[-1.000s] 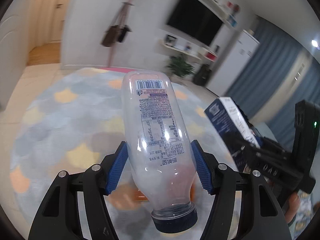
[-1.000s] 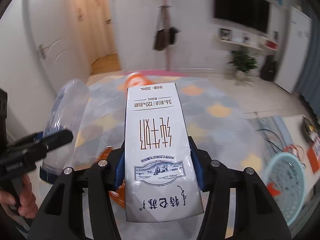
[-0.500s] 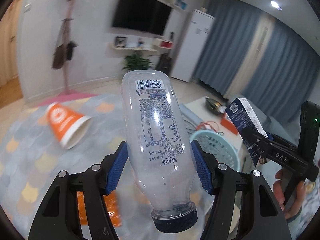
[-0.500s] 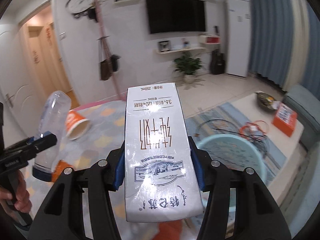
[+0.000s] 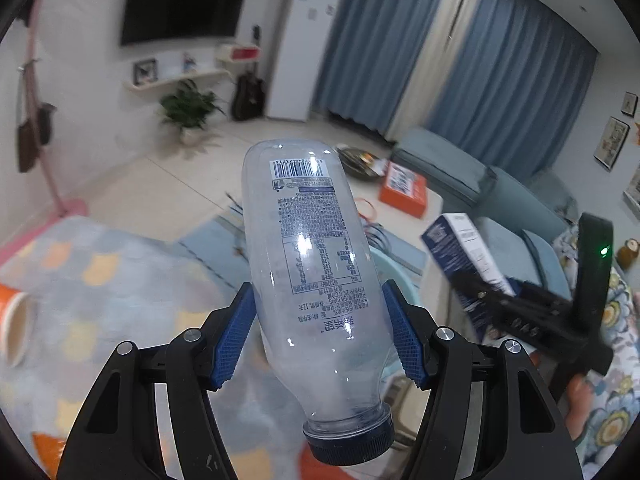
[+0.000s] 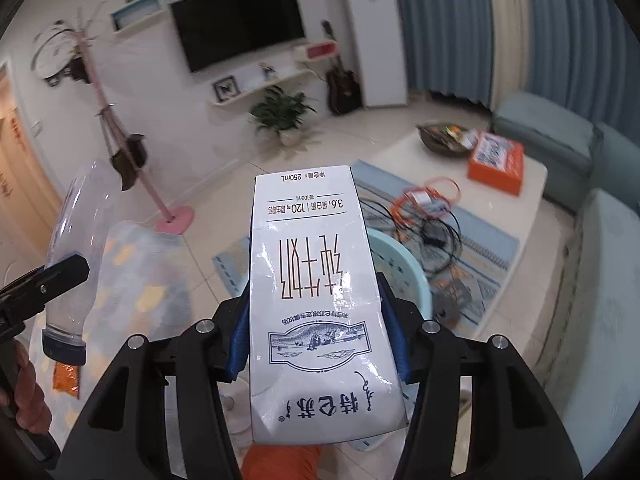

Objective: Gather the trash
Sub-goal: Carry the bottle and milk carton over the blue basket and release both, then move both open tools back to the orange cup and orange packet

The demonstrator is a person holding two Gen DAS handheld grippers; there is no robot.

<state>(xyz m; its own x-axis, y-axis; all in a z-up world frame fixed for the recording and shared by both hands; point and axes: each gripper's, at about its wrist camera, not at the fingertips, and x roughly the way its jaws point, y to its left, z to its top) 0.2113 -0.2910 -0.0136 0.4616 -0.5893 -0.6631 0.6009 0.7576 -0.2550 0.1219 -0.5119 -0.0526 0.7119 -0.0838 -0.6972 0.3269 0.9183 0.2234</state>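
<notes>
My left gripper [image 5: 318, 338] is shut on a clear plastic bottle [image 5: 310, 280] with a dark blue cap, held cap toward the camera. My right gripper [image 6: 316, 332] is shut on a white milk carton [image 6: 316, 292], printed side up. Each gripper shows in the other view: the carton [image 5: 464, 252] at right, the bottle [image 6: 76, 248] at left. A light blue basket [image 6: 404, 276] sits on the floor just behind the carton, mostly hidden. An orange paper cup [image 5: 14, 320] lies on the rug at far left. An orange wrapper [image 6: 66, 374] lies on the rug.
A low white table [image 6: 500, 196] at right holds an orange box [image 6: 496, 162], a dark bowl [image 6: 442, 140] and tangled cables [image 6: 432, 220]. A blue sofa [image 6: 560, 140] runs along the right. A pink coat stand [image 6: 116, 128], a plant [image 6: 284, 116] and a TV wall stand behind.
Both grippers have swung to the right, from the patterned rug toward the basket, table and sofa. The bottle and carton stay held the same way.
</notes>
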